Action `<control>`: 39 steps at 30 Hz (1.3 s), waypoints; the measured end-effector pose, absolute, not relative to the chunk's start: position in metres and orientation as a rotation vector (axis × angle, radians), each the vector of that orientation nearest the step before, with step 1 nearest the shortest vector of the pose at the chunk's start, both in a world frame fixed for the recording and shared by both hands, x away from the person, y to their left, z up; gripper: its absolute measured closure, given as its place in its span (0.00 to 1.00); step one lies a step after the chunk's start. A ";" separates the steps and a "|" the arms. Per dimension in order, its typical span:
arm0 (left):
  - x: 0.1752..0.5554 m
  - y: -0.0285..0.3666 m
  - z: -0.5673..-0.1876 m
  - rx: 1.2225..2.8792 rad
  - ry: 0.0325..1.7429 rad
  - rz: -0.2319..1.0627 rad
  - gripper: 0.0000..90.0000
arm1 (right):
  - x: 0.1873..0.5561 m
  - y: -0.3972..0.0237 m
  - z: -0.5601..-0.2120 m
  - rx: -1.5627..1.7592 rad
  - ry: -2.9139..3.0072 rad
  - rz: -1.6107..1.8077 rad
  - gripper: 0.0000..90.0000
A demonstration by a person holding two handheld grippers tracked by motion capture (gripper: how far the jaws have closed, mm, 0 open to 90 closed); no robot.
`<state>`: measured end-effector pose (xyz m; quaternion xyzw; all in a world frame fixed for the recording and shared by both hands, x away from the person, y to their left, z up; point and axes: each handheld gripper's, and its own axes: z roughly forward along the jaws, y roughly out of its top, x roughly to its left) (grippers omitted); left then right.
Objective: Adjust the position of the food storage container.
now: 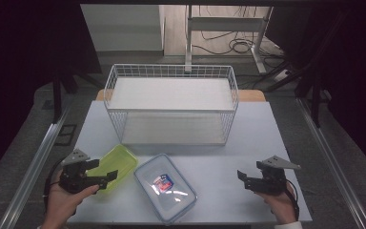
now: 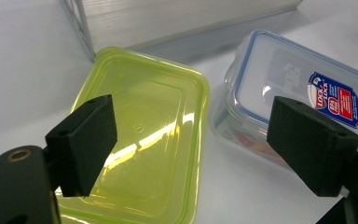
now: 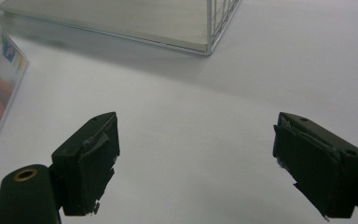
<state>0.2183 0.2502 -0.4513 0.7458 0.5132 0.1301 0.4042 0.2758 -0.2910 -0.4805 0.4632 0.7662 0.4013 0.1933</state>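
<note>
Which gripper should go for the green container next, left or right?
Left, I'd say. The left gripper hangs open right over the green container, whose rim lies between its jaws in the left gripper view. The right gripper is open above bare table, with the clear lidded box in between.

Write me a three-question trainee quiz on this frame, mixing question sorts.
1. True or false: the left hand-held gripper is shut on the green container.
2. Which lies nearer the right hand-held gripper: A) the green container, B) the clear lidded box, C) the wire basket?
3. What sits between the jaws of the right hand-held gripper?

Key: 1 false, its jaws stand open over the container. 2 B. 3 Nothing, just bare table.
</note>
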 end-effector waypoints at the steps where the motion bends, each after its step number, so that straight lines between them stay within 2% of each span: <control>1: 0.218 0.250 -0.451 1.883 1.296 0.328 0.18 | 0.276 -0.291 -0.481 1.300 2.150 1.126 0.16; 17: 0.211 0.250 -0.448 1.899 1.277 0.287 0.33 | 0.272 -0.290 -0.485 1.296 2.181 1.094 0.17; 21: 0.210 0.249 -0.450 1.924 1.262 0.260 0.47 | 0.272 -0.292 -0.485 1.300 2.174 1.088 0.17; 24: 0.208 0.248 -0.452 1.946 1.237 0.241 0.68 | 0.271 -0.294 -0.484 1.310 2.159 1.087 0.17; 25: 0.208 0.247 -0.453 1.956 1.229 0.230 0.68 | 0.271 -0.294 -0.484 1.310 2.159 1.087 0.17; 26: 0.207 0.245 -0.455 1.965 1.222 0.219 0.83 | 0.271 -0.294 -0.485 1.311 2.157 1.084 0.17; 27: 0.207 0.243 -0.456 1.980 1.213 0.205 0.83 | 0.271 -0.294 -0.485 1.311 2.157 1.084 0.17; 28: 0.207 0.240 -0.458 1.998 1.205 0.194 0.92 | 0.271 -0.294 -0.486 1.313 2.162 1.080 0.17; 33: 0.207 0.225 -0.468 2.073 1.179 0.166 0.99 | 0.271 -0.293 -0.487 1.309 2.172 1.067 0.17; 39: 0.209 0.208 -0.477 2.127 1.164 0.138 1.00 | 0.271 -0.293 -0.487 1.310 2.171 1.065 0.17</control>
